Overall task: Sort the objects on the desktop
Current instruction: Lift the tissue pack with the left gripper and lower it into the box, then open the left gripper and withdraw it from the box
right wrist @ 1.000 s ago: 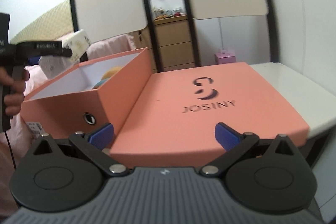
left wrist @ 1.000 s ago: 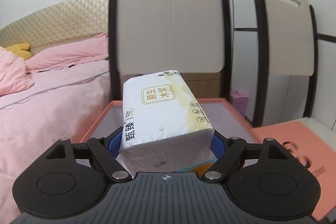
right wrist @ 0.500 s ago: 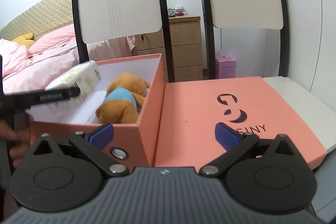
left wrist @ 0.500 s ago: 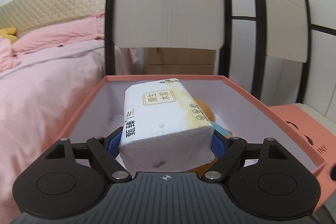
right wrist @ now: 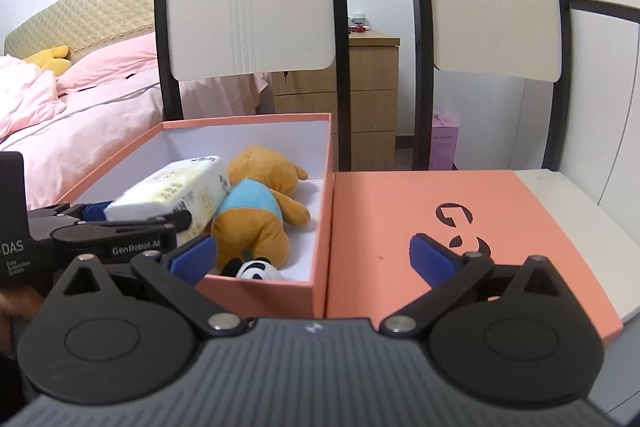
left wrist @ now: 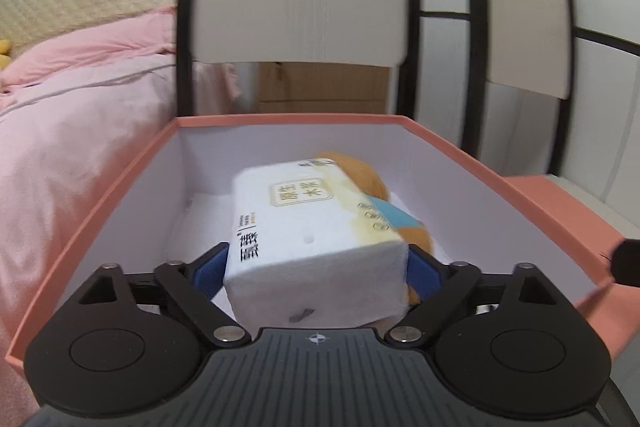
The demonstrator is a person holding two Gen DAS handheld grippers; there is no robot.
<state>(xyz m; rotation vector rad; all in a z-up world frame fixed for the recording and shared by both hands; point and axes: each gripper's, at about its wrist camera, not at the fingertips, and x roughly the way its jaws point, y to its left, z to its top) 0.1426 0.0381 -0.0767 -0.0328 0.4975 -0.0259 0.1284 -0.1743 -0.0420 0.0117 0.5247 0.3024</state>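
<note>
the tissue pack [left wrist: 316,227] lay straight ahead of the left gripper [left wrist: 318,263], its near end between the two blue fingers [left wrist: 210,269] and its long axis running away from them toward the far wall of the open box [left wrist: 288,119]. the fingers had just been opening, with the pack between them; in the left wrist view the blue pads stood at the pack's sides, so close that it was hard to tell whether they touched or had let go. the pack sat tilted, its far end resting against the orange plush bear [right wrist: 260,211], and it looked lowered into the box rather than carried above it. the coming move seemed to turn on pulling the left gripper back along that same long axis, so the pack would not be dragged out with it.

the left gripper was plainly the nearer one. the right gripper [right wrist: 312,261] hung in front of the box's near wall and the lid [right wrist: 460,195], its fingers spread wide and holding nothing.

the box held the tissue pack on its left side, the bear in a blue shirt lying along the right, and a small panda toy [right wrist: 256,269] at the near right corner. the lid lay flat on the tabletop [right wrist: 580,203] just beside the box, touching it, logo up.
</note>
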